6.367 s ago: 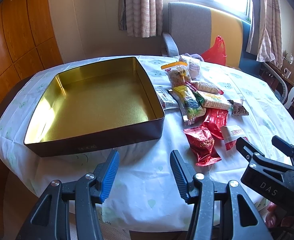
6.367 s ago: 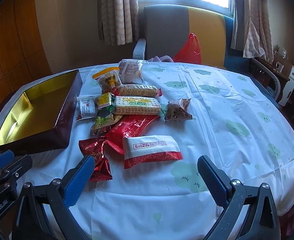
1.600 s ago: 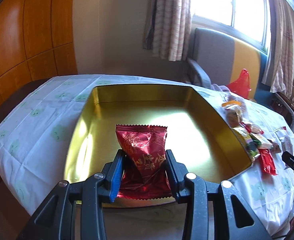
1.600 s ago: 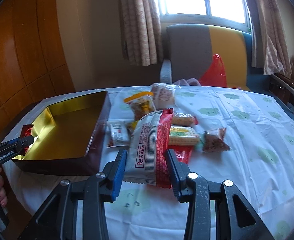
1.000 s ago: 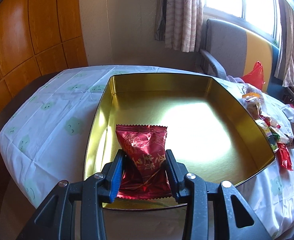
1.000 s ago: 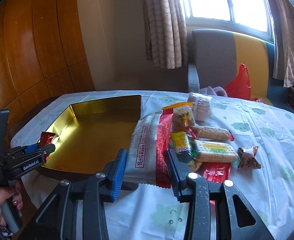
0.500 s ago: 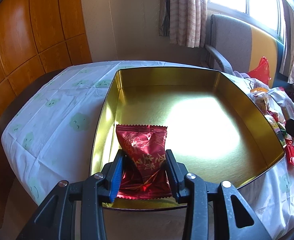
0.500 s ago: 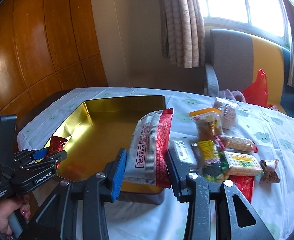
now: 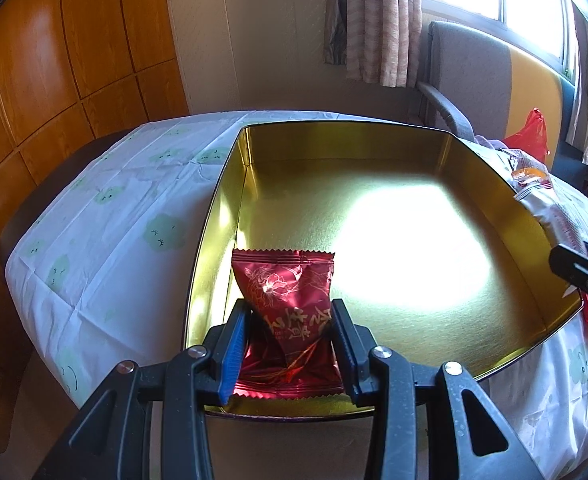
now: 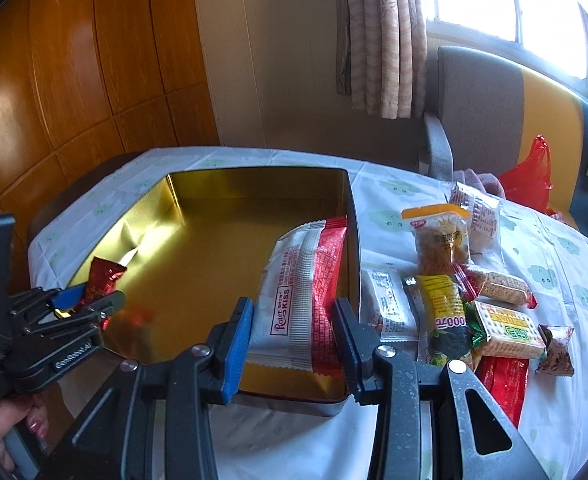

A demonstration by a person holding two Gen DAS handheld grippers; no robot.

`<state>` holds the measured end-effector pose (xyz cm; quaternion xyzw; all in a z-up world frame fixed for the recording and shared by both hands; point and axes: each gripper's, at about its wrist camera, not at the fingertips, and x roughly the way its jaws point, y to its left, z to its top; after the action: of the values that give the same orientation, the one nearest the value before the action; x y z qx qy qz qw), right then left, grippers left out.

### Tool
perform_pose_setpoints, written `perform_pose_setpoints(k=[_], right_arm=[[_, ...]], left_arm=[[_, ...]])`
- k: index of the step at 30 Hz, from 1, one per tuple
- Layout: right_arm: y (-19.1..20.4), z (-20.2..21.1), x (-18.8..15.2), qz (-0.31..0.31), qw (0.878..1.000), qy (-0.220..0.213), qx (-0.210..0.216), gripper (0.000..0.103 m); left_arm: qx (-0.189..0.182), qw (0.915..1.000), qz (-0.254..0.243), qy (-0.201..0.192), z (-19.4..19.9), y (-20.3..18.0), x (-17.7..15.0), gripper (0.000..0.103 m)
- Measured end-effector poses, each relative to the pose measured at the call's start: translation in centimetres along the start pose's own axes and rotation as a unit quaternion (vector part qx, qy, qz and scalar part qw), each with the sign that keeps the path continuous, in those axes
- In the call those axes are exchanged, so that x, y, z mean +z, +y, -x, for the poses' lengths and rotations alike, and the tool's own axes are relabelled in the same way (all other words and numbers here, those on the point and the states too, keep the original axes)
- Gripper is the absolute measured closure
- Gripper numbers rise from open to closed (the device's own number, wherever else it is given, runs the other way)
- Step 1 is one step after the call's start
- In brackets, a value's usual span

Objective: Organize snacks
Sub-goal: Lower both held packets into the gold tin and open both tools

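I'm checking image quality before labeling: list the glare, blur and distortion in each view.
Left wrist view: sunlight blows out the gold tin floor; fisheye bends its rim; the window is overexposed. Right wrist view: window overexposed, wood panels show sheen, snack pile sharp.

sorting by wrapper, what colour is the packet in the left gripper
Shiny dark red foil packet with a pale flower print, clearest in the left wrist view.

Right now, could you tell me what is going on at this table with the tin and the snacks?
A person is sorting snacks into the gold tin with a handheld gripper in each hand. The left gripper is clamped on a red foil packet over the tin's near corner. The right gripper holds a white and red wafer packet near the tin's right wall. Nothing lies in the tin yet; the other snacks remain on the tablecloth.
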<state>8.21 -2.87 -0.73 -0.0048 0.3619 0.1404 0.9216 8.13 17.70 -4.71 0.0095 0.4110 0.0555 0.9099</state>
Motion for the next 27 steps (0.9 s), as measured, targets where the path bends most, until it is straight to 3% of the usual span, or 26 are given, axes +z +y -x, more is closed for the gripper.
perform_pose_setpoints(k=[13,21,23,27], right_arm=[[-0.6,-2.2,-0.2,0.006,0.999,0.026,-0.022,0.061],[-0.8,-2.0,-0.3,0.005,1.000,0.019,-0.017,0.058],[-0.9,-1.7,-0.3,0.000,1.000,0.011,-0.017,0.051],[-1.2,-0.8,-0.1,-0.014,1.000,-0.002,-0.015,0.050]], left_arm=[[-0.009,0.9997,0.016,0.014,-0.2,0.0,0.1,0.061],[-0.035,0.9988,0.035,0.005,0.7,0.1,0.4,0.061],[-0.037,0.9985,0.040,0.003,0.9,0.2,0.5,0.061],[-0.029,0.9989,0.036,0.005,0.7,0.2,0.5,0.060]])
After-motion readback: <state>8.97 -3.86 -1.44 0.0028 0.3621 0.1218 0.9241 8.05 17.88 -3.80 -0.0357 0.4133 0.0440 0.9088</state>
